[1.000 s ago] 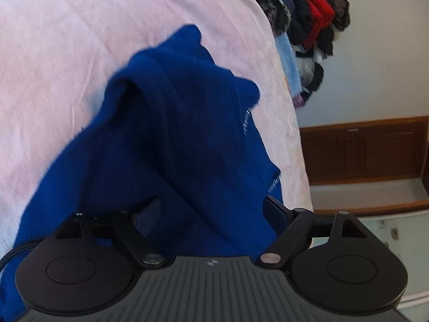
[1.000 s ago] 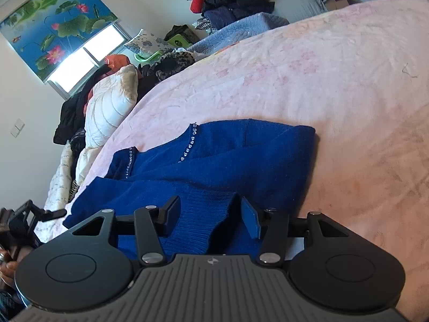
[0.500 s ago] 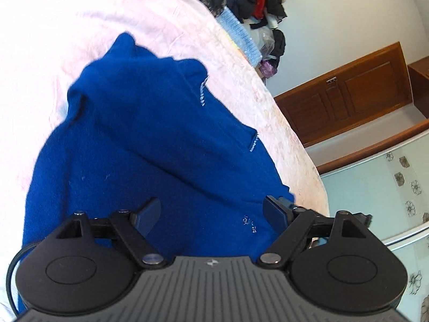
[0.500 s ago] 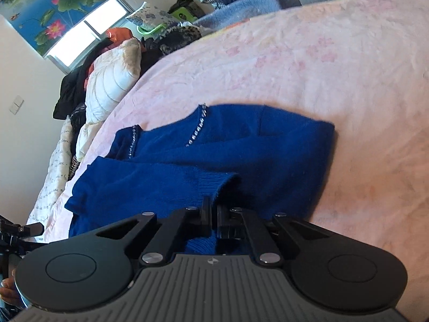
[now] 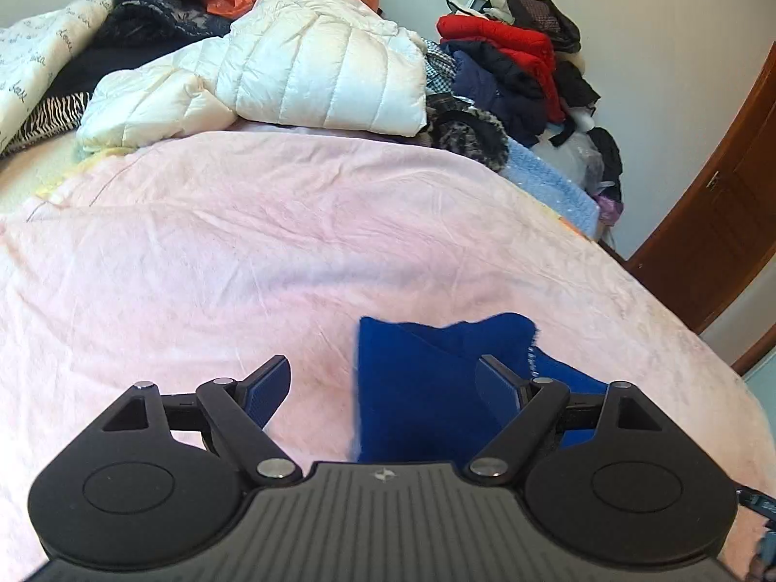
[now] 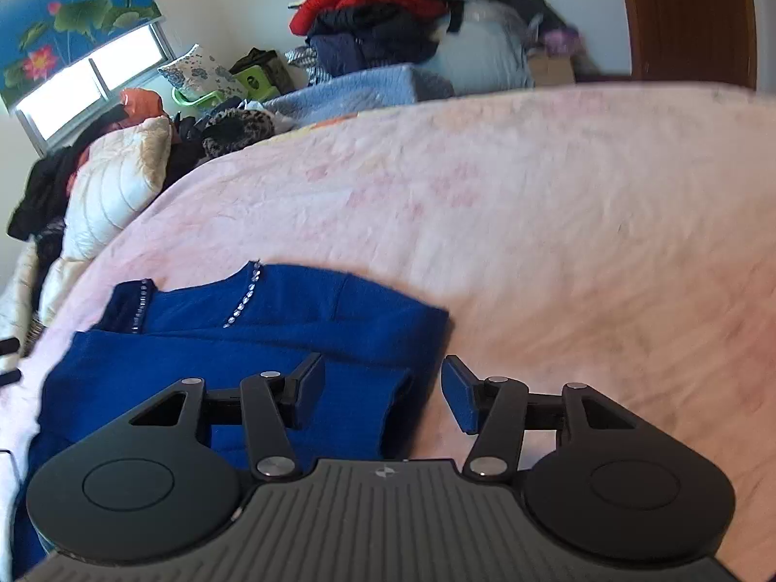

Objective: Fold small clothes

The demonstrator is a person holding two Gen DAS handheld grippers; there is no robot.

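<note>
A small blue knitted sweater (image 6: 252, 339) with a beaded neckline lies folded on the pink bedspread (image 6: 533, 223). In the left wrist view its folded edge (image 5: 427, 388) shows low and right of centre. My left gripper (image 5: 383, 383) is open and empty above the sweater's left edge. My right gripper (image 6: 383, 388) is open and empty over the sweater's right edge, with a sleeve cuff below its left finger (image 6: 310, 383).
A white puffer jacket (image 5: 291, 72) and a pile of dark and red clothes (image 5: 509, 58) lie at the bed's far side. A light blue blanket (image 5: 548, 179) sits at the far right. A wooden door (image 5: 718, 223) stands right. A window with a lotus blind (image 6: 72, 48) is at the far left.
My right gripper was shut on the sleeve cuff half a second ago and has opened and let it go. My left gripper has lifted and tilted up off the sweater, still open.
</note>
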